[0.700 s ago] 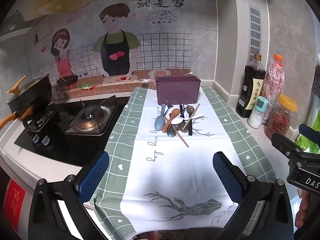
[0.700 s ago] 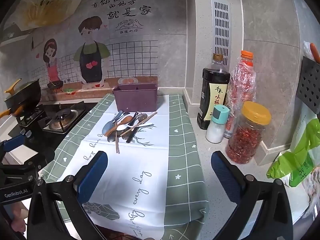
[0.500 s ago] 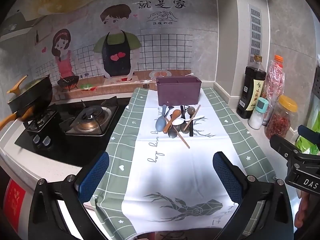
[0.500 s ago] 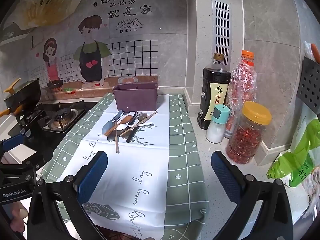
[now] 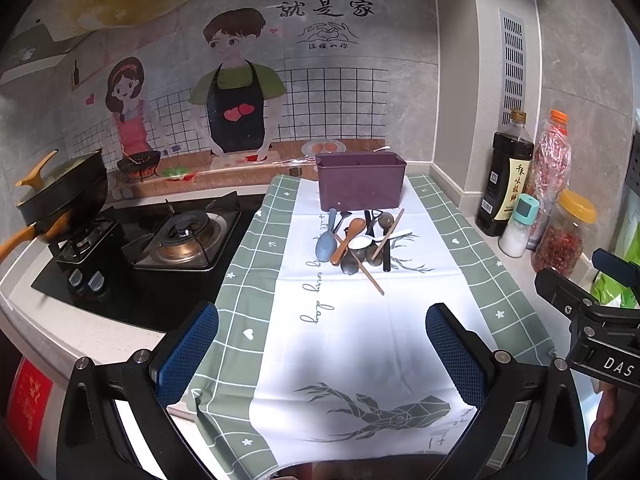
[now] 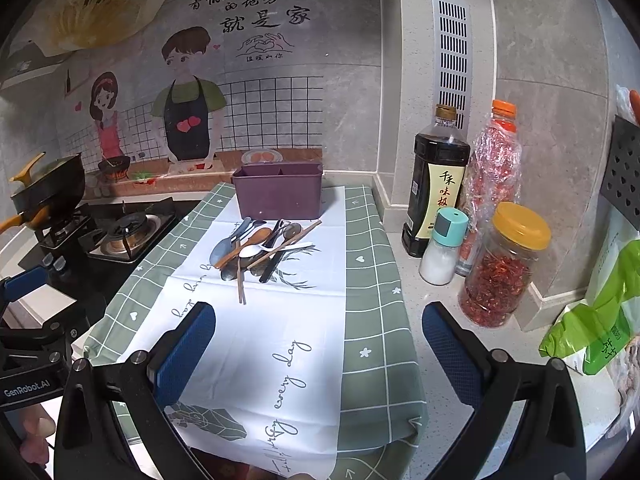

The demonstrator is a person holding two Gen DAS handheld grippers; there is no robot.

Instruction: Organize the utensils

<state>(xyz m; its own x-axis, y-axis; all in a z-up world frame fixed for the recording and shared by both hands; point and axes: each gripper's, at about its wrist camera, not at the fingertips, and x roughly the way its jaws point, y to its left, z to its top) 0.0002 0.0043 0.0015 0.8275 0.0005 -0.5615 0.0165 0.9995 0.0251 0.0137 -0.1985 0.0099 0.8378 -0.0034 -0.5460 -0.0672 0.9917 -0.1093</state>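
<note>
A kitchen counter covered by a green-and-white cloth (image 5: pixel 256 280). Far along it, a loose pile of utensils (image 5: pixel 360 244), spoons and chopsticks, lies crossed just in front of a purple bin (image 5: pixel 360 192). The left gripper (image 5: pixel 322 344) and right gripper (image 6: pixel 318 344) hover near, both spread wide and empty. The pieces look light, stiff and likely slippery; a pinch on a free handle probably suits best.

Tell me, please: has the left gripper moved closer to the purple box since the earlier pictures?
Yes, slightly. In the left wrist view the purple box and the spoon pile sit a little lower than before, so the open left gripper has eased forward toward them.
</note>
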